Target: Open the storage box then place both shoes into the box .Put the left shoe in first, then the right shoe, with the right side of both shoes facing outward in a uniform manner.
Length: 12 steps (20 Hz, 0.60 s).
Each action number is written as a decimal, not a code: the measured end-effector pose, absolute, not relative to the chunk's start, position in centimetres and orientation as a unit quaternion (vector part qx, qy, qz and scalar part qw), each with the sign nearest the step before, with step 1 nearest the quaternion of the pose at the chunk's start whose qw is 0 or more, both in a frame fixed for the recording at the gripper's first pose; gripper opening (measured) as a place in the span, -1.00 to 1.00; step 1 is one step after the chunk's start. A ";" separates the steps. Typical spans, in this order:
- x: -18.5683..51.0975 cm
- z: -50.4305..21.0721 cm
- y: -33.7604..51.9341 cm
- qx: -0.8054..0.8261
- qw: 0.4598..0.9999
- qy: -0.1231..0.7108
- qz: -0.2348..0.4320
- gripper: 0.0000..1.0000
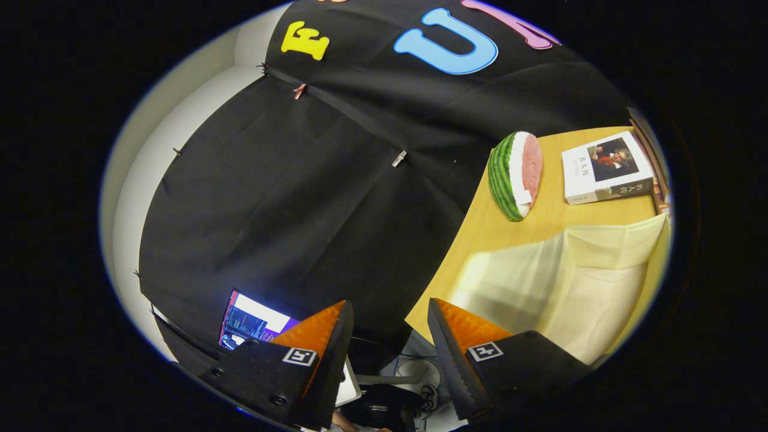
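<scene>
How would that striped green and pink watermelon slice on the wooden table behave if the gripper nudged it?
The striped green and pink watermelon slice stands on edge on the wooden table, so it would probably tip over. Its curved rind suggests it might rock or roll a little. It looks like a toy, so likely light. The gripper is open, holding nothing, well short of it.

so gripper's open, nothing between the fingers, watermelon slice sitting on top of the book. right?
Not quite. In the gripper view the watermelon slice stands on the table beside the book, apart from it, not on top. The gripper is open with nothing between its fingers.
</scene>
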State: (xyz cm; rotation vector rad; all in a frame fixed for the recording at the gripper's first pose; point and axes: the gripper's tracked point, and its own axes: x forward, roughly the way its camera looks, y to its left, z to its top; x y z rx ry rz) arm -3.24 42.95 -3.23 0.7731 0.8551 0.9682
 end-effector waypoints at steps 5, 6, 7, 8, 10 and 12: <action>-0.2 -2.4 28.5 0.359 0.796 0.336 0.353 0.51; 0.0 -2.9 25.0 0.342 0.818 0.328 0.327 0.51; -0.2 -3.9 21.3 0.317 0.841 0.325 0.296 0.52; -0.4 -5.4 17.7 0.287 0.862 0.325 0.262 0.51; -1.2 -8.7 10.9 0.230 0.894 0.329 0.197 0.52; -3.4 -13.1 4.7 0.166 0.907 0.362 0.138 0.52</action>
